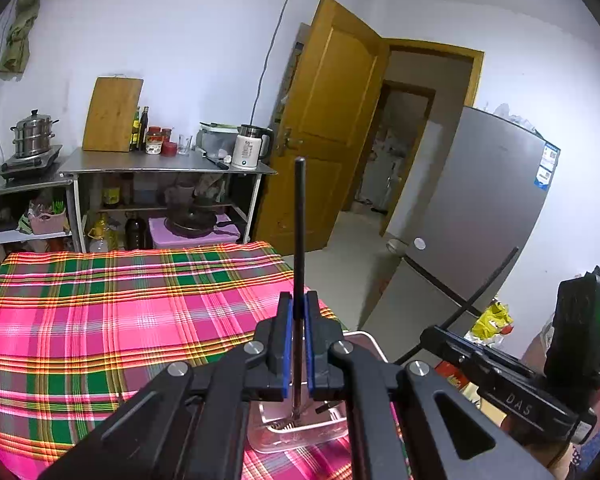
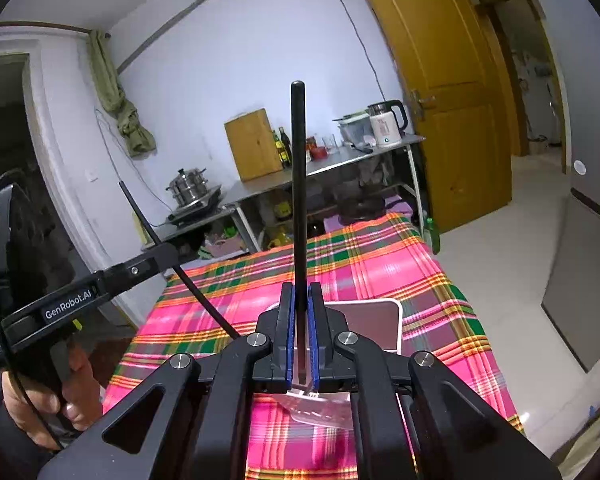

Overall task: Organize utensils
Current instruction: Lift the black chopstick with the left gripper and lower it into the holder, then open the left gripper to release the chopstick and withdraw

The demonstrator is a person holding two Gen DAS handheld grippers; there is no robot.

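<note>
Blue-padded left gripper [image 1: 295,344] is clamping a black rod [image 1: 299,232]; the right gripper [image 2: 301,336] is clamping another [image 2: 299,184]. Both lower ends are hiding behind the jaws above a clear tray [image 1: 300,436], sitting on plaid cloth [image 1: 120,312] near a shelf [image 1: 168,166] and fridge [image 1: 480,216].

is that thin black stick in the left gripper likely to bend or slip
The stick looks stiff: it stands straight well above the left gripper. It is thin and smooth, so it may slide or pivot between the pads. Probably light.
</note>
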